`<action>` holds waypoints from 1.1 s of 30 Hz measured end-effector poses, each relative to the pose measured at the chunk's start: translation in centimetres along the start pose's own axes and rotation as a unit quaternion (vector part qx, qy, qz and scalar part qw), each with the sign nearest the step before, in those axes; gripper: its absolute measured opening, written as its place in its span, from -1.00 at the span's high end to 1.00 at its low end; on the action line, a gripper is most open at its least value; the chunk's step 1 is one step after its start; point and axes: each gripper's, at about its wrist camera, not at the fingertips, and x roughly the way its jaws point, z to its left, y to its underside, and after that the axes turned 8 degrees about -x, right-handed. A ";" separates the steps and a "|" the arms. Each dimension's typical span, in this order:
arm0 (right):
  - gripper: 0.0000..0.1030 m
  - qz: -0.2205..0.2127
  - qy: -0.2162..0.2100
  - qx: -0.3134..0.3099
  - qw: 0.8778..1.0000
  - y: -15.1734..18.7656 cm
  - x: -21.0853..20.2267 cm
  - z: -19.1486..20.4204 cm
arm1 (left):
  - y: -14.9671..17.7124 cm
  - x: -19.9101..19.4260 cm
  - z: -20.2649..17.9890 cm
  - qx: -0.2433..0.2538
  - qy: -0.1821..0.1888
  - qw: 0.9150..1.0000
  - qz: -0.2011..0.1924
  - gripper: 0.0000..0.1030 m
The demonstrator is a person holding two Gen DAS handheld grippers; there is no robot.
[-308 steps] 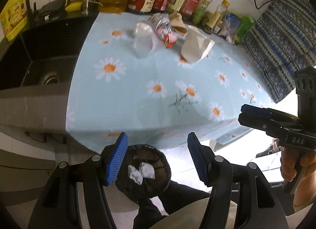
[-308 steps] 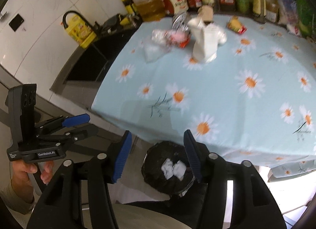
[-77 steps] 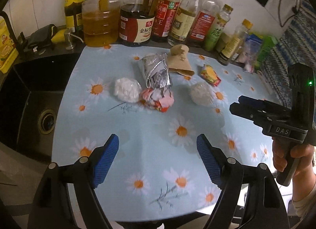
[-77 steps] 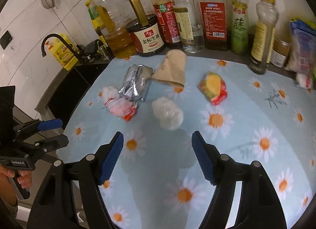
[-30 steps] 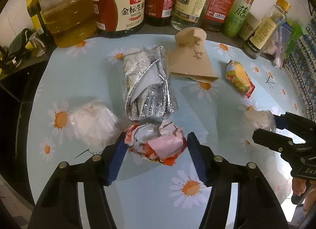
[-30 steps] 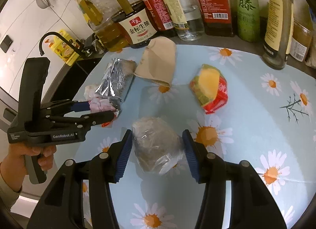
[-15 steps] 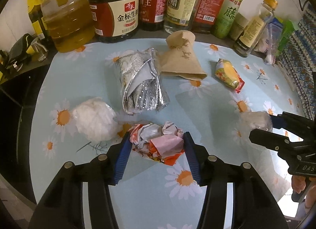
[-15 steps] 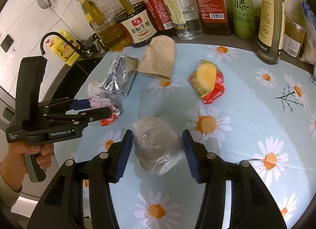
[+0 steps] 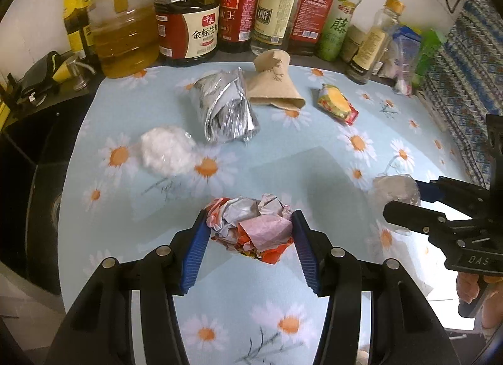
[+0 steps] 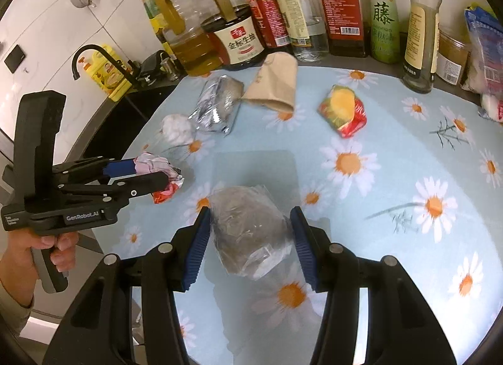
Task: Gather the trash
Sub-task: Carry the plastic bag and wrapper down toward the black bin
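My left gripper (image 9: 250,237) is shut on a crumpled pink, white and red paper wad (image 9: 251,226) and holds it above the daisy tablecloth (image 9: 283,302). It also shows in the right wrist view (image 10: 157,173). My right gripper (image 10: 250,239) is shut on a clear plastic-wrapped ball (image 10: 248,226), also seen in the left wrist view (image 9: 396,189). On the cloth lie a white plastic wad (image 9: 165,149), a foil packet (image 9: 226,110), a flattened brown paper cup (image 9: 273,82) and a yellow-red snack wrapper (image 9: 336,104).
A row of oil, soy sauce and vinegar bottles (image 9: 188,25) stands along the back edge. A black sink (image 9: 25,160) with a tap (image 10: 94,60) lies to the left. A patterned cloth (image 9: 465,82) hangs at the right.
Both grippers have pulled back toward the table's near edge, each carrying its piece of trash. The items left on the cloth have not moved.
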 end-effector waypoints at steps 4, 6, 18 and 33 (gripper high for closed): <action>0.00 -0.001 0.005 0.000 1.000 1.2 -0.5 2.2 | 1.9 -1.5 0.7 0.004 0.009 1.000 -0.004 0.02; 0.00 -0.001 0.008 0.000 1.000 1.9 -0.7 3.4 | 2.8 -2.2 1.1 0.003 0.013 1.000 -0.005 0.02; -0.01 0.004 0.010 -0.006 1.000 6.3 -1.8 10.8 | 9.4 -7.1 3.5 -0.002 0.043 0.999 -0.013 0.02; -0.01 0.034 -0.009 0.001 0.999 12.4 -0.5 17.3 | 18.0 -8.9 6.9 -0.019 0.051 0.998 0.016 0.02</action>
